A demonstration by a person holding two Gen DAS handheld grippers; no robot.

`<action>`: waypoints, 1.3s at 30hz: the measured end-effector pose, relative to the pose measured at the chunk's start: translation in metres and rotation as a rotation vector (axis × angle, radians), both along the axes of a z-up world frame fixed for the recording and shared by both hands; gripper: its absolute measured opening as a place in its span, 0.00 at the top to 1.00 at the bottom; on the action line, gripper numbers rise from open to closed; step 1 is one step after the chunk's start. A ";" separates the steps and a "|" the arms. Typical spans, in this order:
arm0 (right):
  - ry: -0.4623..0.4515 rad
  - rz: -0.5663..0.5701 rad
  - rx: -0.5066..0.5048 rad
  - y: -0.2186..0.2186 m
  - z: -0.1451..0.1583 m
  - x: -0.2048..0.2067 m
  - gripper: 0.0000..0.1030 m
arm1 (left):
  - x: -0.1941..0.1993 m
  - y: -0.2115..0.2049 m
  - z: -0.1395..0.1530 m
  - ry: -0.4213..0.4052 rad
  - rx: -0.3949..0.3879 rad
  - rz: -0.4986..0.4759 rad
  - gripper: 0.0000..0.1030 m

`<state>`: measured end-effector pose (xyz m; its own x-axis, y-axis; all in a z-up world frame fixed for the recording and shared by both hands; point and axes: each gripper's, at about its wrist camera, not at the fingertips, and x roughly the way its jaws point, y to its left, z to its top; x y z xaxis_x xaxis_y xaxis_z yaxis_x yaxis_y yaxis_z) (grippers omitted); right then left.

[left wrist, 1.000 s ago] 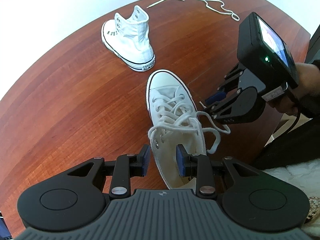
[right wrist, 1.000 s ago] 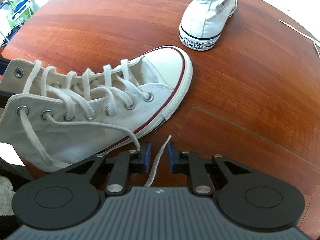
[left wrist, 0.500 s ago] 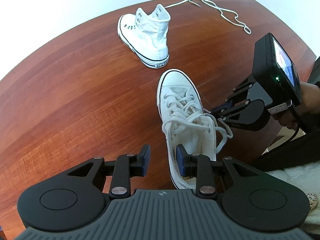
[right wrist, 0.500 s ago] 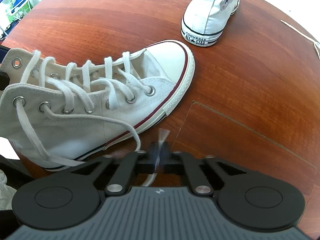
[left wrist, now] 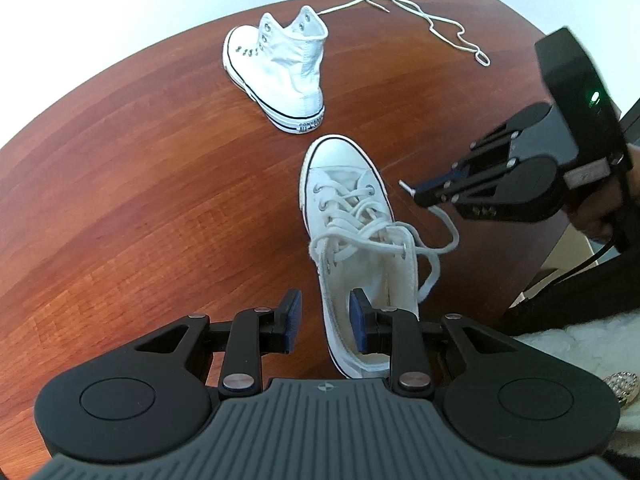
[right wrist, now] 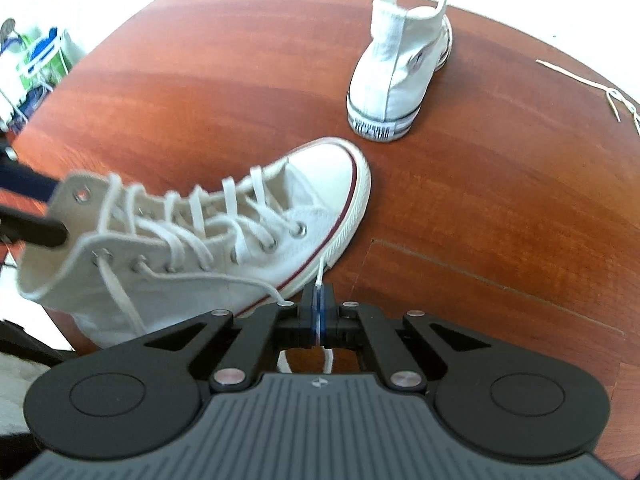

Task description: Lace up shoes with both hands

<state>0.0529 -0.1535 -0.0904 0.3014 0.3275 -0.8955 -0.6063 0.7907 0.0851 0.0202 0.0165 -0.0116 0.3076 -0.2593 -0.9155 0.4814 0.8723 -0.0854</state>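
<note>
Two white high-top shoes stand on a reddish-brown wooden surface (left wrist: 120, 208). Nearer is the laced shoe (left wrist: 352, 216), toe pointing away toward the far shoe, its heel and open collar close to the near edge. Its lace (left wrist: 436, 252) runs through the eyelets and trails off the top right eyelet in a slack loop. The right claw (right wrist: 319, 310), held in a person's hand (left wrist: 600, 216) to the right of that shoe, is pinched tight on the free end of this lace; the white tip sticks out just past the blue pads, and the lace hangs down behind them. The left claw (left wrist: 325, 322) hovers over the shoe's collar, partly open, its jaws having just been closing; the collar's left wall lies between the blue pads, with the right-hand pad inside the opening, and no pad visibly presses on the canvas. Beyond the laced shoe's toe, just apart from it, the unlaced shoe (left wrist: 280, 72) stands upright with its heel toward the near side and bare eyelets showing. A loose lace (left wrist: 440, 24) lies in a wavy line at the far right of the surface, well apart from both shoes.
</note>
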 end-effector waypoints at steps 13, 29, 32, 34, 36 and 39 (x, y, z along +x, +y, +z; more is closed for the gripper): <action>-0.022 0.025 0.157 0.005 0.048 -0.007 0.99 | -0.006 0.001 -0.003 0.000 -0.018 0.012 0.92; -0.008 0.257 0.237 0.052 0.068 -0.025 0.99 | -0.013 0.001 -0.003 -0.023 -0.026 0.059 0.93; 0.004 0.307 0.227 0.060 0.068 -0.029 0.99 | -0.014 0.001 -0.002 -0.026 -0.026 0.064 0.92; 0.015 0.333 0.216 0.065 0.067 -0.031 0.99 | -0.014 0.002 -0.001 -0.030 -0.027 0.068 0.93; 0.023 0.348 0.208 0.067 0.066 -0.032 0.99 | -0.014 0.002 -0.001 -0.031 -0.027 0.070 0.92; 0.035 0.371 0.189 0.070 0.064 -0.034 0.99 | -0.013 0.003 -0.002 -0.031 -0.027 0.070 0.92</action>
